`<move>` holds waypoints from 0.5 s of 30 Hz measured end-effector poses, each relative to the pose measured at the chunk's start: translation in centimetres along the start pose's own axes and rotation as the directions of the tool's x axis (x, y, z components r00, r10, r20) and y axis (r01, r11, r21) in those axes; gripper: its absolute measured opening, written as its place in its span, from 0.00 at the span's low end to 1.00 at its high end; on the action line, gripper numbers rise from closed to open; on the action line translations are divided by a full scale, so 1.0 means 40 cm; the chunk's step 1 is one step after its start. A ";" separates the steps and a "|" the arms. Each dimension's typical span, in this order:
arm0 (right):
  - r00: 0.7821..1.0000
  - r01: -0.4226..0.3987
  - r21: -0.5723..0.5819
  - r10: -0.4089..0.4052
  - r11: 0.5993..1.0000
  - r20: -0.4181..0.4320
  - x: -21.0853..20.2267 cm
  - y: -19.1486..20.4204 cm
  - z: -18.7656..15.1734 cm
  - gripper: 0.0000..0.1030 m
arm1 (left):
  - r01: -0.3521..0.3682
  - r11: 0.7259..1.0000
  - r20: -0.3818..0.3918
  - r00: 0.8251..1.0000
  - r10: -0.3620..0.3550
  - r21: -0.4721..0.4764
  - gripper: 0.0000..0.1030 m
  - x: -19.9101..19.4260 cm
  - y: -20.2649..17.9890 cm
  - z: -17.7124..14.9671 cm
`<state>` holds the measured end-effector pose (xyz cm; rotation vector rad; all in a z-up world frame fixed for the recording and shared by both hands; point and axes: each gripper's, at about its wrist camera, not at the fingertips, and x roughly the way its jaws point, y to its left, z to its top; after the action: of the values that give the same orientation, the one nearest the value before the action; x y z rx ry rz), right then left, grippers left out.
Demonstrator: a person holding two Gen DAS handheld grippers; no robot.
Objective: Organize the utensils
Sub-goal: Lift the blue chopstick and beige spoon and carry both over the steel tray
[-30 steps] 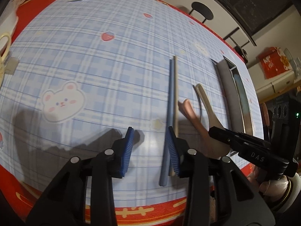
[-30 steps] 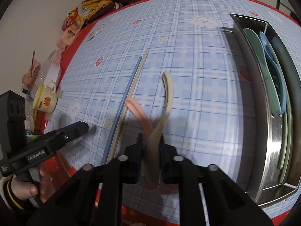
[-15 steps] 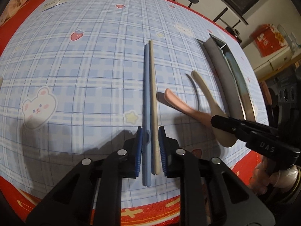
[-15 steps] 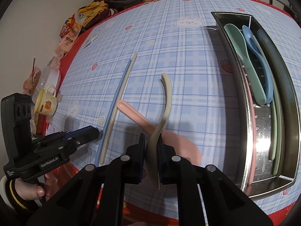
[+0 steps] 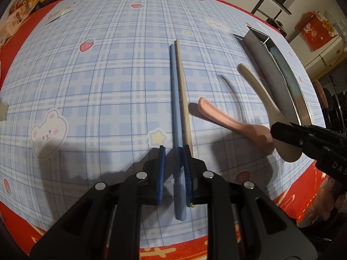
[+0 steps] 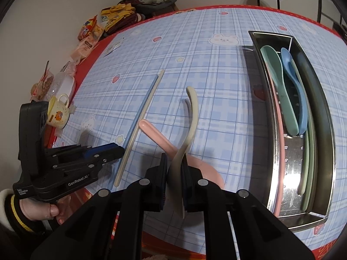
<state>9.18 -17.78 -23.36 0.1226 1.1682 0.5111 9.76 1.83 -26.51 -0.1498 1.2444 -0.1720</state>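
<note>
A blue chopstick (image 5: 176, 99) and a cream chopstick (image 5: 183, 91) lie side by side on the checked cloth. My left gripper (image 5: 174, 166) points down at their near ends, its jaws narrow. The blue chopstick lies between them against the right pad, with a slim gap at the left pad. The right finger covers part of the cream one. My right gripper (image 6: 174, 169) is shut on the bowl of a cream spoon (image 6: 192, 117), held edge-on above the cloth. A pink spoon (image 6: 156, 134) lies beneath it, its handle tip close to the cream chopstick (image 6: 149, 106).
A steel tray (image 6: 331, 151) on the right holds a green spoon (image 6: 279, 86), a blue spoon (image 6: 297, 91) and several chopsticks. A yellow cup (image 6: 58, 112) and snack packets (image 6: 91, 34) line the left edge. The red table border runs close below both grippers.
The left jaws narrowed from wide apart and shifted over the chopsticks, which now sit towards the right pad. The right gripper rose slightly with the cream spoon, and more of the tray shows.
</note>
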 end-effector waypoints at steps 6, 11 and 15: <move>1.000 0.011 0.009 -0.011 1.000 0.008 -0.011 -0.016 -0.004 0.12 | -0.042 0.997 0.027 0.999 0.040 0.061 0.19 0.009 -0.021 0.006; 1.000 0.019 0.019 -0.019 1.000 0.015 -0.018 -0.028 -0.008 0.12 | -0.085 0.990 0.051 0.996 0.079 0.116 0.19 0.012 -0.038 0.008; 1.000 0.022 0.021 -0.023 1.000 0.021 -0.025 -0.031 -0.013 0.12 | -0.098 0.987 0.068 0.994 0.090 0.128 0.18 0.016 -0.043 0.008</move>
<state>8.81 -19.40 -23.15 0.1320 1.1533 0.4770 10.17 0.00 -26.65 0.0175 1.1715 -0.1653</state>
